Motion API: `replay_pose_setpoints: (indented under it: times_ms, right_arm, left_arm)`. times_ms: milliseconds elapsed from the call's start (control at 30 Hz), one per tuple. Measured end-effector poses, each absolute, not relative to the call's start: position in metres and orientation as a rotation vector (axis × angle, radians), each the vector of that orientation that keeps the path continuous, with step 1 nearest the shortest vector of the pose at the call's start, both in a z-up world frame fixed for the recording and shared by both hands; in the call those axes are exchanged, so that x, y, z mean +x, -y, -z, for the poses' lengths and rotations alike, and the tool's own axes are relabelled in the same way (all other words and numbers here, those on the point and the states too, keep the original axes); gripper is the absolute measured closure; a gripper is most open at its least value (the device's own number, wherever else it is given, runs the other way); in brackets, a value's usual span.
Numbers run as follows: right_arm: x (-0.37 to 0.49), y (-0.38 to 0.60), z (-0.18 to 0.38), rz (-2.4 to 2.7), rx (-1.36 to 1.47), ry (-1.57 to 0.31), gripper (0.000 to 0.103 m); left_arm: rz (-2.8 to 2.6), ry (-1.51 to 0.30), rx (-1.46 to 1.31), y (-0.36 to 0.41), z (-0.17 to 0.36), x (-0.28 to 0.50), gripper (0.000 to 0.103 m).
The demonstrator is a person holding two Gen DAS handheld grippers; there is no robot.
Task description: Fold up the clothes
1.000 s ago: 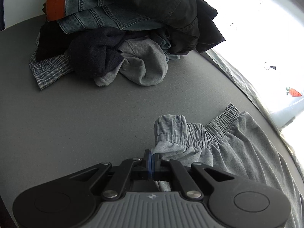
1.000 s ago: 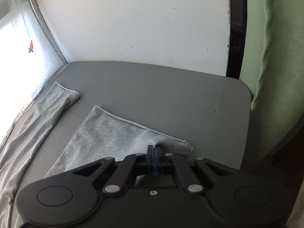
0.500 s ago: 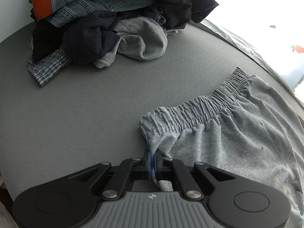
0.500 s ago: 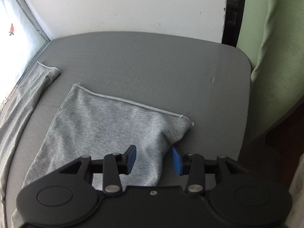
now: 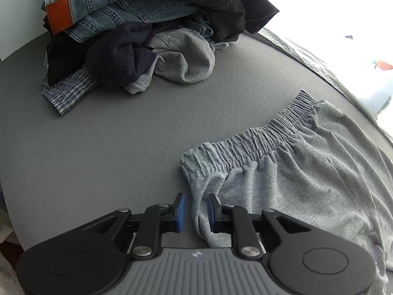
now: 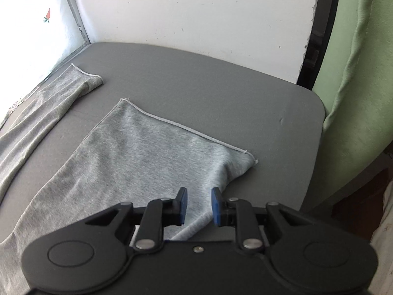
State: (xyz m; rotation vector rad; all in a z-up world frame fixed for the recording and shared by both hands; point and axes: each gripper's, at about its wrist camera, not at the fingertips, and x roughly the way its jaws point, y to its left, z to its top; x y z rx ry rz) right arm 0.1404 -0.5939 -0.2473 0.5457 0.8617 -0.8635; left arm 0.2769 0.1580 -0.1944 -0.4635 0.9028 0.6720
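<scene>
Two views look down on one grey table that carries everything here. Largest on it is a pair of light grey trousers, spread flat: the left wrist view shows the gathered elastic waistband running up toward the bright window side, and the right wrist view shows both legs, the nearer leg lying broad with its hemmed cuff toward the white wall, the farther leg stretched along the table's left edge. A heap of unfolded clothes sits at the far end in the left wrist view, well apart from the trousers: blue jeans with an orange-brown patch on top, a black garment, a dark navy piece, a grey sweatshirt and a checked shirt at the bottom. A green curtain hangs past the table's right edge.

The left gripper has just been opening; its jaws now stand apart, and the trousers' side edge just below the waistband corner lies loosely between the blue pads without being pinched. The right gripper has just been closing, yet its jaws also stand apart, with the near edge of the nearer leg lying between them, slack on the table.
</scene>
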Motion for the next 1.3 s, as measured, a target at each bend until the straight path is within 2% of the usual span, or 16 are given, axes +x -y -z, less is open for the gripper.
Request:
replay_pose_setpoints:
  times_ms: [200,400,633,833,1100,1300]
  right_arm:
    - [0.169,0.536,0.237,0.641,0.544,-0.839,0.097]
    - [0.215,0.454,0.252,0.347,0.549,-0.95,0.097]
    - [0.213,0.37,0.272,0.197,0.445,-1.046,0.097]
    - [0.191,0.343,0.277,0.159,0.362,-1.102,0.097]
    - [0.154,0.338,0.272,0.142,0.386,-1.201,0.097]
    - [0.144,0.336,0.263,0.137,0.38,-1.201,0.097]
  left_arm:
    - [-0.489,-0.899,-0.421,-0.113,0.178,0.285,0.077]
    - [-0.214,-0.996,-0.236,-0.042,0.196,0.312,0.077]
    - [-0.073,-1.133,-0.123,-0.002,0.227,0.317,0.077]
    - [0.005,-1.154,-0.057,0.002,0.23,0.291,0.076]
    - [0.069,-1.215,-0.033,-0.01,0.228,0.263,0.076]
    - [0.083,-1.236,-0.067,-0.019,0.228,0.252,0.074]
